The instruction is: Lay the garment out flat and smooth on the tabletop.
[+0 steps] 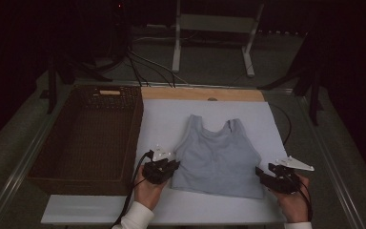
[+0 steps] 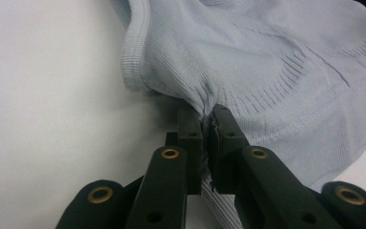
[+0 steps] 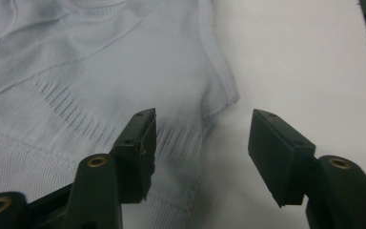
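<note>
A light blue sleeveless knit top lies flat on the white board, neckline away from me. My left gripper is at the top's left side near the hem, and in the left gripper view it is shut on a pinched fold of the top. My right gripper is at the top's lower right corner. In the right gripper view it stands open, one jaw over the ribbed fabric of the top and the other over bare board.
A dark wicker basket sits left of the board, close to my left gripper. A wooden strip runs along the board's far edge. Cables and a white metal stand lie beyond the table.
</note>
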Demonstrator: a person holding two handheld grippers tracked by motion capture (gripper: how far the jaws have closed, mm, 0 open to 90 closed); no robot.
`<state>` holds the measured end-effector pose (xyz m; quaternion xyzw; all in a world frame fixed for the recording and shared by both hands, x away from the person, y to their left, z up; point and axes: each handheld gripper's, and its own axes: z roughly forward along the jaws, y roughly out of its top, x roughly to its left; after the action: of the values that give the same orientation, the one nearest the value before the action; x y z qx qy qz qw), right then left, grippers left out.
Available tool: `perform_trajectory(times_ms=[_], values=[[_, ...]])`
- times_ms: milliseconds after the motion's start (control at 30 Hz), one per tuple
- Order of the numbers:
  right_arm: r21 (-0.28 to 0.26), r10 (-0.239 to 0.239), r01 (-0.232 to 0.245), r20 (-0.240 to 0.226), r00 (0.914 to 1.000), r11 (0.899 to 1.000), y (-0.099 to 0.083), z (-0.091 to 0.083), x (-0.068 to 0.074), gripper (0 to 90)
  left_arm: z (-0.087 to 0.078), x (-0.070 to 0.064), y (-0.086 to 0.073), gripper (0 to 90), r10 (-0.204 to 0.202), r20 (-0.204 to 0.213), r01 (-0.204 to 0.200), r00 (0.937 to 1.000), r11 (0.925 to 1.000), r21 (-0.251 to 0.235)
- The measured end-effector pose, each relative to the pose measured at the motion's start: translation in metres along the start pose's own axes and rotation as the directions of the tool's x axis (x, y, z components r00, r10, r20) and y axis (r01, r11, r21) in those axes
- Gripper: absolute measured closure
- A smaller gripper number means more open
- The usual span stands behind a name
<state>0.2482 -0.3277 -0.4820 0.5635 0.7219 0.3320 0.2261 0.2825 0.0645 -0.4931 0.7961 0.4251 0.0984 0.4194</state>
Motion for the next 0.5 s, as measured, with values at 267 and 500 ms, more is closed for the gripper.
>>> perform_trajectory(times_ms=[267,500], values=[[0.046,0.015,-0.013,-0.031,0.9994,0.999,-0.001,0.009,0.001,54.0,-0.003,0.001,-0.001,85.7,-0.001,-0.001,0.001,1.0,1.0,0.004],[0.09,0.025,-0.021,-0.053,0.9983,0.996,-0.003,0.014,0.0,76.7,-0.003,0.0,-0.001,85.7,-0.001,0.0,0.001,1.0,1.0,0.004]])
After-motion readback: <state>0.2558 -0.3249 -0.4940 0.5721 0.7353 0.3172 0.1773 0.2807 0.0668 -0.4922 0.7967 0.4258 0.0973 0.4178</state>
